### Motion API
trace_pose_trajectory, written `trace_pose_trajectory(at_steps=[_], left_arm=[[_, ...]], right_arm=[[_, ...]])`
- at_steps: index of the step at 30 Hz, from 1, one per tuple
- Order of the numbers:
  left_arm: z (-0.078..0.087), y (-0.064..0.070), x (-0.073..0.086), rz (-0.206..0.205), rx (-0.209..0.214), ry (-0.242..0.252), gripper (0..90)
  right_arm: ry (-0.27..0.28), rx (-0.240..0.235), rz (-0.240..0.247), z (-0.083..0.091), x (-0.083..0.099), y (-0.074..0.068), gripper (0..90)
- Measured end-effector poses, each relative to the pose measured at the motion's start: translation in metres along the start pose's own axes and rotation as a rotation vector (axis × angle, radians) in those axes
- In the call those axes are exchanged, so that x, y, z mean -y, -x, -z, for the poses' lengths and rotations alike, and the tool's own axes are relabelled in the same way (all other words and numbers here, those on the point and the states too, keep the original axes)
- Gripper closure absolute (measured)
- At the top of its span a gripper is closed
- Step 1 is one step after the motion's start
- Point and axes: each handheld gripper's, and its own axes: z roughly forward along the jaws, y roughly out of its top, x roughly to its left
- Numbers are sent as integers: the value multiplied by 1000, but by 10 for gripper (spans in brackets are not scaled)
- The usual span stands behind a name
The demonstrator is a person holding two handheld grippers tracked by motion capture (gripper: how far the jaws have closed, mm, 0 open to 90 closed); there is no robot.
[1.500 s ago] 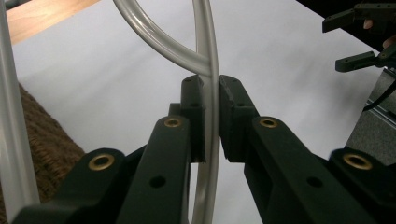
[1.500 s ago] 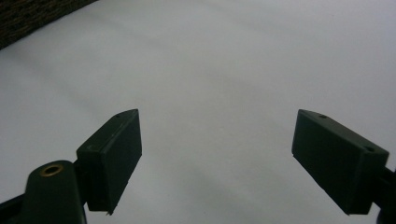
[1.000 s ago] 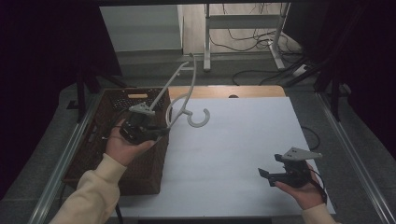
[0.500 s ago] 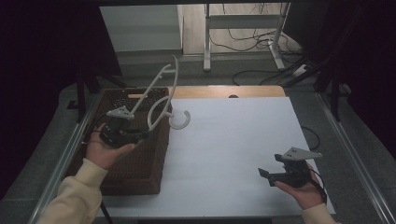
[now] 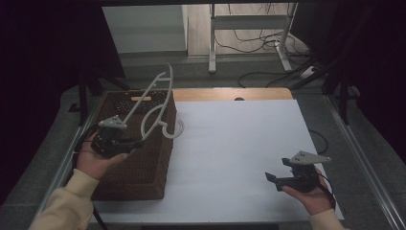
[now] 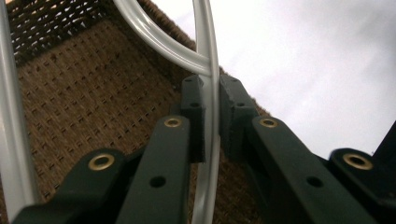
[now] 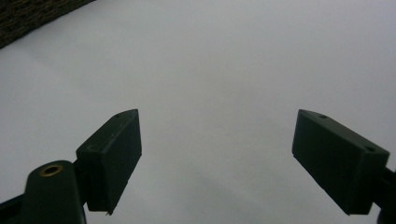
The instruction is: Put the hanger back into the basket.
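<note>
A white plastic clothes hanger [image 5: 143, 99] slants up and to the right above a brown woven basket [image 5: 143, 167] at the table's left. My left gripper [image 5: 136, 142] is over the basket's middle, shut on one of the hanger's thin bars. In the left gripper view the bar [image 6: 205, 42] runs upright between the two pads of that gripper [image 6: 211, 100], with the basket's inside [image 6: 93, 93] behind it. The hanger's hook [image 5: 178, 132] hangs past the basket's right wall. My right gripper [image 5: 270, 178] is at the front right over the white sheet, open and holding nothing [image 7: 217, 140].
A white sheet [image 5: 239, 143] covers the table from the basket to the right edge. A wooden strip [image 5: 230, 94] runs along the far side. Metal rails [image 5: 359, 148] flank the table. A corner of the basket [image 7: 28, 14] shows in the right gripper view.
My left gripper has carried the hanger left and toward the person, from the basket's right rim to above its middle. The right gripper has stayed put.
</note>
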Motion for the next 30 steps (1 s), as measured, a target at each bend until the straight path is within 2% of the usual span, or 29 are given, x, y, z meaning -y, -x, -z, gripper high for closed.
trace_pose_trajectory(at_steps=[15, 30], left_arm=[[0, -6, 13, 2, 10, -31, 818], [-5, -15, 23, -43, 19, -74, 818]], right_arm=[[0, -2, 0, 0, -1, 0, 159], [-6, -2, 4, -1, 0, -1, 159]])
